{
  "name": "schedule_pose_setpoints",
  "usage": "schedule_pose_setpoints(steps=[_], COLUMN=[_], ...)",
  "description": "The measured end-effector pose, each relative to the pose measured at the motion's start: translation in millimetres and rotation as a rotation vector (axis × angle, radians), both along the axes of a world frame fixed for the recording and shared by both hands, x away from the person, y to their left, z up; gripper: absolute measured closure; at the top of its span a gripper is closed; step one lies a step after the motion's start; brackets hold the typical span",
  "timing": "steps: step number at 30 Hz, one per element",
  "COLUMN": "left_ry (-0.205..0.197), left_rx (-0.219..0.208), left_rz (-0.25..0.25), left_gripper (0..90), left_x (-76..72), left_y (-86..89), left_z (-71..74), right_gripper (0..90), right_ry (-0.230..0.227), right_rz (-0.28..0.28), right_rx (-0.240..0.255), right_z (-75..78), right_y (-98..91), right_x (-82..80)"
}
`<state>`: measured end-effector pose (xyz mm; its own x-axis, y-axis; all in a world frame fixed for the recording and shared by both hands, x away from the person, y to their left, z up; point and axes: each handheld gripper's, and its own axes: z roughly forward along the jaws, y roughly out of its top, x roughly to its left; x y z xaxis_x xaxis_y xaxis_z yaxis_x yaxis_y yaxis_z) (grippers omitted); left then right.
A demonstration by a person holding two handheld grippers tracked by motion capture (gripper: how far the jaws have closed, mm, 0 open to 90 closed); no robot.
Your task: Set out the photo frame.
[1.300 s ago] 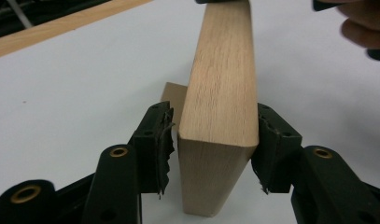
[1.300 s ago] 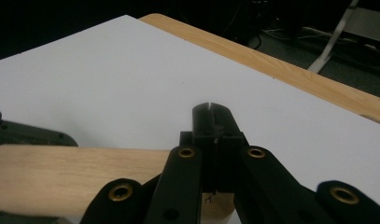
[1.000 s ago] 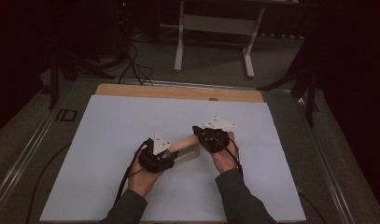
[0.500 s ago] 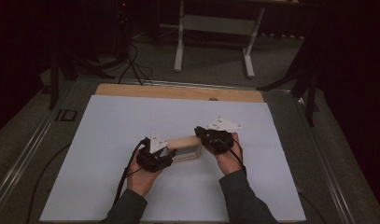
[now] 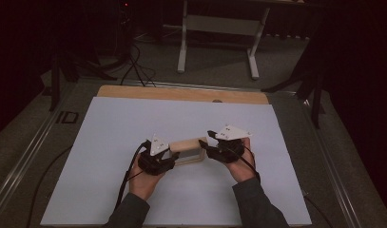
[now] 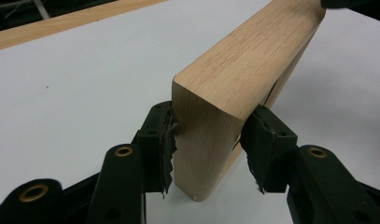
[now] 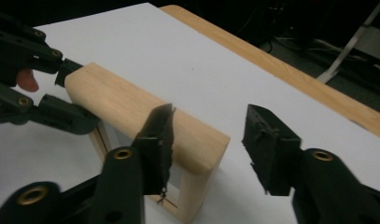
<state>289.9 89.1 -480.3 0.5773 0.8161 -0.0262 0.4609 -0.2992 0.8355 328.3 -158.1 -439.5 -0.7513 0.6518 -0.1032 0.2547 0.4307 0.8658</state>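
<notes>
While the left gripper squeezes one end of the wooden frame, both its black pads touch the wood, one on each side. The right gripper has just been opening its jaws. They now stand wide apart by the other end of the frame, and nothing sits between the pads.

The frame is light, pale wood with round corners and fine grain lines. It is a hollow box shape with open sides, so you can see through it to the white sheet below. Nothing lies inside it.

It stands on the white sheet near the middle of the table, between the two hands. By the sheet's left edge, the floor mat bears the letters "ID".
</notes>
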Motion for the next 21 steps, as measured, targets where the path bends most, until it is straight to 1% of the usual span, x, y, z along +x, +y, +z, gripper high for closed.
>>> schedule_pose_setpoints(steps=[1, 2, 4, 5, 7, 9, 12, 16, 21], left_ry=[0.0, 0.001, 0.005, 0.005, 0.01, 0.01, 0.011, 0.011, 0.015], left_rx=[0.0, -0.001, -0.007, -0.007, -0.009, -0.009, -0.011, -0.011, -0.005], left_rz=[0.0, 0.001, 0.003, 0.003, 0.001, -0.003, -0.002, -0.004, -0.013], left_gripper=[54.5, 54.5, 54.5, 54.3, 54.3, 54.3, 54.3, 54.3, 54.1], left_x=[0.0, 0.4, 1.0, 1.0, 1.8, 2.0, 2.2, 2.7, 3.8], left_y=[0.0, 0.2, 0.3, 0.3, 1.0, 1.3, 1.4, 1.4, 1.3], left_z=[0.0, -0.3, -0.6, -0.6, -0.6, -0.5, -0.6, -1.1, -2.1], right_gripper=[49.6, 46.9, 44.6, 44.6, 40.5, 39.6, 38.4, 36.5, 36.1], right_ry=[0.003, 0.013, 0.032, 0.032, 0.054, 0.067, 0.071, 0.089, 0.107], right_rz=[0.003, 0.017, 0.037, 0.037, 0.054, 0.065, 0.064, 0.083, 0.101], right_rx=[0.0, 0.006, 0.015, 0.015, 0.01, 0.005, 0.002, 0.015, 0.014], right_z=[-0.7, -3.0, -4.8, -4.8, -9.1, -12.4, -16.3, -19.8, -25.2], right_y=[-0.8, -3.7, -5.0, -5.0, -4.7, -3.9, -3.2, -3.3, -0.5], right_x=[0.2, -0.1, -0.2, -0.2, 1.2, 2.6, 4.4, 8.2, 12.2])
